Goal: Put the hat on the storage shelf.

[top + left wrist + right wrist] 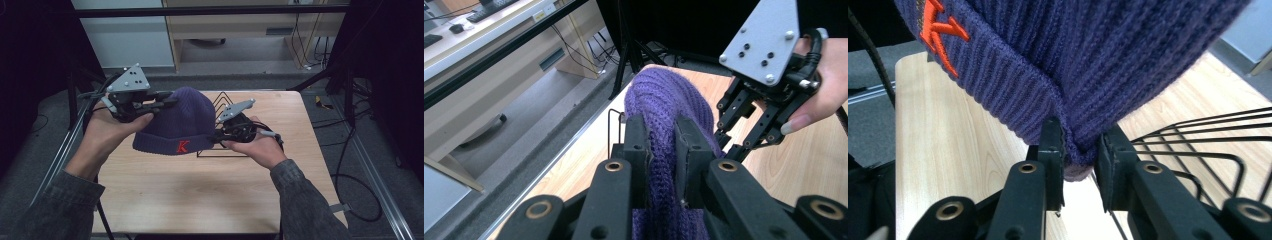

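High view: purple beanie (176, 122) held above tabletop (210, 185), over black wire rack (222, 107). Left hand-held gripper (167, 102) clamps crown; right hand-held gripper (216, 137) pinches cuff. Lift done; placement likely remains.

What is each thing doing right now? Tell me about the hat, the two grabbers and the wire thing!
Purple knit hat: held up off the table, pinched on both sides, cuff with the red K facing the person.
Left gripper: jaws shut on the hat's knit.
Right gripper: jaws shut on the hat's cuff edge.
Black wire rack: standing on the table behind the hat.
Wooden table: bare in front.
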